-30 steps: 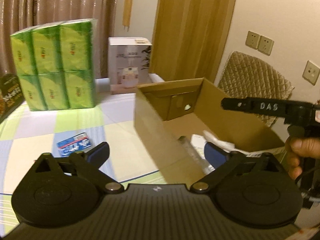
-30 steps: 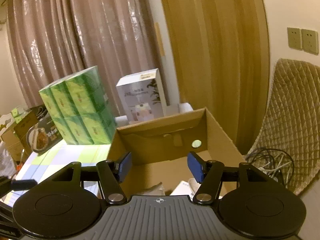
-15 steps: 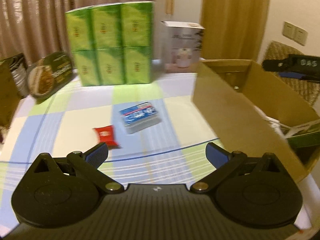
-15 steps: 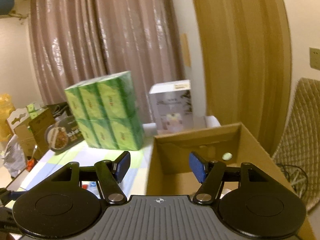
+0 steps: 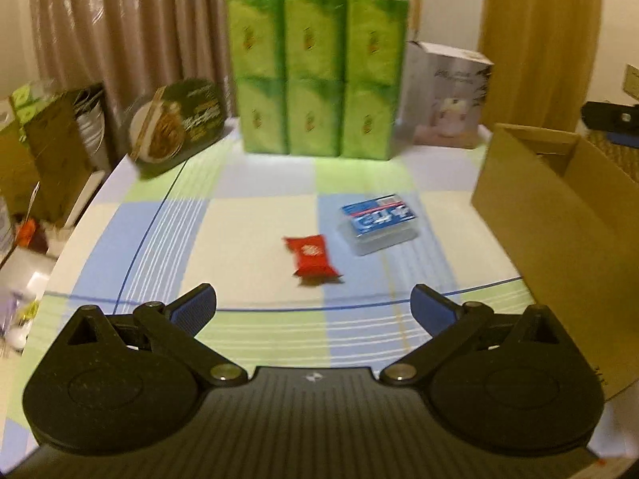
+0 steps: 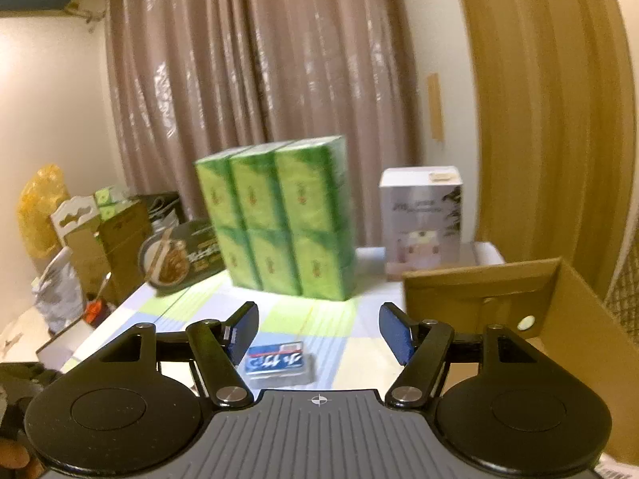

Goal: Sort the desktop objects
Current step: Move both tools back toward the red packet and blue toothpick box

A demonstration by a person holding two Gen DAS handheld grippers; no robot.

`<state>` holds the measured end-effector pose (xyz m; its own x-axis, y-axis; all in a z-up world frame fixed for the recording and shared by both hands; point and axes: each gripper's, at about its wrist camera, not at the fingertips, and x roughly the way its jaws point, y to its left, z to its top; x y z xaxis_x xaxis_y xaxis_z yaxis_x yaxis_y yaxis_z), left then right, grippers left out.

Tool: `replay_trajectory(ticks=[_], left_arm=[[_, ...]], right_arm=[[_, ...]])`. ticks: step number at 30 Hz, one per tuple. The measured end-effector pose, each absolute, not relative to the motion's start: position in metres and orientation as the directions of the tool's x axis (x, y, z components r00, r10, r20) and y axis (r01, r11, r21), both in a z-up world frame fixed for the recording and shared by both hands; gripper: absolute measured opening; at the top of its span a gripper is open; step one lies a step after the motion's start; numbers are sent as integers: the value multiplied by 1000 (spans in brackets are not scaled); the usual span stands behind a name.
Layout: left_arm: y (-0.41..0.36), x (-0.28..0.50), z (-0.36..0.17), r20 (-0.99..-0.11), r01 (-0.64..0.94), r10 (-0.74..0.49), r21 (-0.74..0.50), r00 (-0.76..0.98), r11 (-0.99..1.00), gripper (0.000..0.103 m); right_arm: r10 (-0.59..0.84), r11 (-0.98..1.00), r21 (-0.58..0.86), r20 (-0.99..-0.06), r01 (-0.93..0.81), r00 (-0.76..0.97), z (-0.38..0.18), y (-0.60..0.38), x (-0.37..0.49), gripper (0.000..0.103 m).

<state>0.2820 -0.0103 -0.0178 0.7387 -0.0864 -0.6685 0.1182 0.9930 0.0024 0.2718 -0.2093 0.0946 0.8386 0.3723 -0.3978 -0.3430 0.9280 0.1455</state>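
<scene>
Covering the table (image 5: 255,215) is a cloth of green, blue and cream squares. A big stack of green packs (image 5: 317,76) is stood at the back, with a white box (image 5: 445,95) just beside it. An open cardboard box (image 5: 559,215) is set at the right edge. A small clear case with a blue label (image 5: 379,223) is laid near the cardboard box, and a little red packet (image 5: 313,257) is laid just beside the case, not touching it. The left gripper (image 5: 313,305) is held above the cloth with its jaws wide apart and nothing between them. The right gripper (image 6: 319,329) is also held open and empty; its jaws have just been opening a little.
</scene>
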Motion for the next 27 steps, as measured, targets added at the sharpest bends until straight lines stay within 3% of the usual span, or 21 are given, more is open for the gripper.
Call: replay_trajectory(ticks=[6, 27], left_arm=[[1, 291, -27, -728, 142, -70, 38, 682, 989, 102], [31, 326, -30, -717, 66, -12, 47, 697, 997, 102]], right_arm=[[407, 910, 120, -433, -396, 804, 82, -183, 268, 69], [407, 889, 60, -553, -453, 727, 43, -137, 288, 79]])
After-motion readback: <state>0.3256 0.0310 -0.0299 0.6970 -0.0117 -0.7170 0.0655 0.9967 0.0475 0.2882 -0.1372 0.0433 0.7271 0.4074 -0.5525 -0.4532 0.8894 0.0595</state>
